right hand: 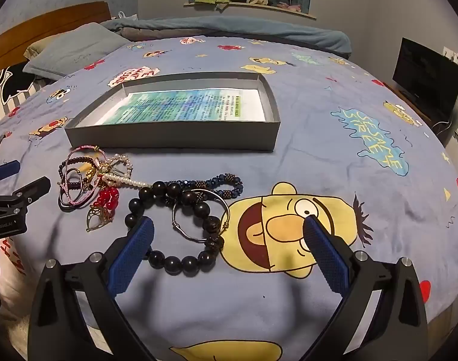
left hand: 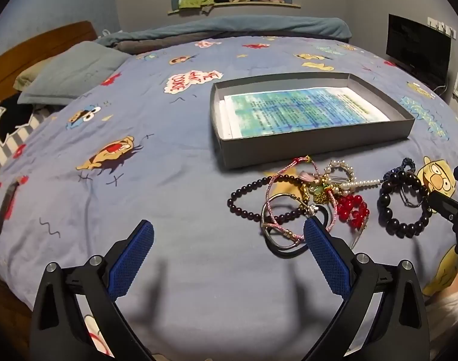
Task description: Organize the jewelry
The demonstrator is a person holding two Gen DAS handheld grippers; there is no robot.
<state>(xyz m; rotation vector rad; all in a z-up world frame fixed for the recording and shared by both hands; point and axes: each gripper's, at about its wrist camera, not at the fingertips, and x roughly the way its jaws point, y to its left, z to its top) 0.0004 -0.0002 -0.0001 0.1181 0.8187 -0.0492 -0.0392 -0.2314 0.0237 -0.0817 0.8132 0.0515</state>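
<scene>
Jewelry lies loose on the bedspread (right hand: 319, 156). My right gripper (right hand: 229, 234) is spread wide and empty above the big black bead bracelet (right hand: 180, 258). My left gripper (left hand: 229, 237), also wide and empty, waits beside the tangled pile (left hand: 313, 198), which lies near the gray box (left hand: 316, 138), probably its destination.

bedspread (left hand: 168, 186): blue, cartoon-printed, under and ahead of the hand-held gripper | pillow (left hand: 75, 72): grey-blue, far left ahead | headboard (left hand: 42, 45): wooden, behind pillow | monitor (right hand: 427, 75): dark, far right | shelf (right hand: 250, 7): on wall straight ahead, cluttered
</scene>
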